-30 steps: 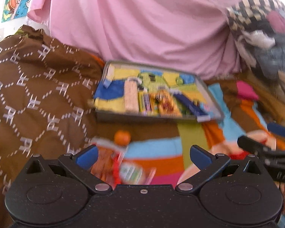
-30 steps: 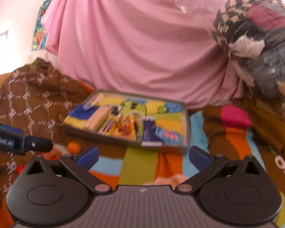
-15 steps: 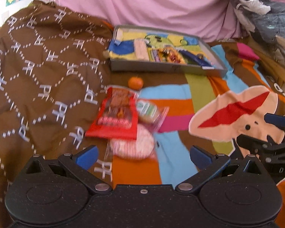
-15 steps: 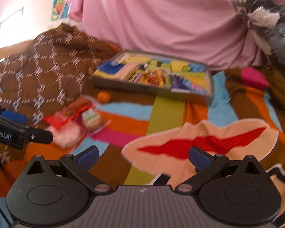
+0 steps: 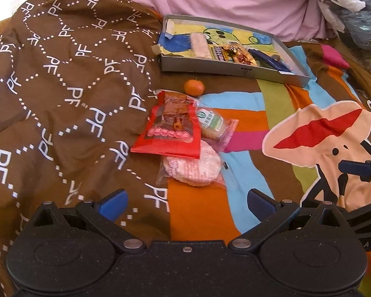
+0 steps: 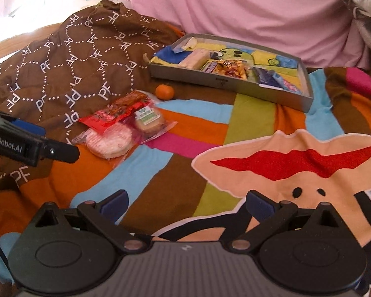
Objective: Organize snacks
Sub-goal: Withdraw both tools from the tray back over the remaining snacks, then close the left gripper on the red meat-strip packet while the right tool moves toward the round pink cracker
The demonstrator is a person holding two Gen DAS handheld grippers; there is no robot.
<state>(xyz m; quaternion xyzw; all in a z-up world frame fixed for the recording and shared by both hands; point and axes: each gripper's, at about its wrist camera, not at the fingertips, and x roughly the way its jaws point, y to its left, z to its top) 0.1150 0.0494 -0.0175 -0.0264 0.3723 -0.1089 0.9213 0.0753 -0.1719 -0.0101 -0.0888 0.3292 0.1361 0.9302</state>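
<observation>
My left gripper [image 5: 187, 201] has its jaws wide and holds nothing; the snack pile lies ahead of it, apart from the blue fingertips [image 5: 112, 201]. Nearest is a round pink-and-white cake [image 5: 194, 167] in clear wrap. A red packet [image 5: 172, 131] overlaps its far edge, and a green-labelled biscuit [image 5: 211, 122] lies touching the packet's right side. Beyond them sits a small orange [image 5: 194, 87], just short of the tray [image 5: 225, 68].

My right gripper [image 6: 186, 203] is likewise spread wide and empty, over the striped blanket [image 6: 210, 123]. From here the pile sits ahead and to the left, well apart from the jaws.

The tray is a shallow grey box with a yellow, blue and green drawing inside. Several wrapped bars lie side by side in it: a pale one [image 5: 199, 44], an orange one [image 5: 240, 53], a dark blue one [image 5: 269, 60].
</observation>
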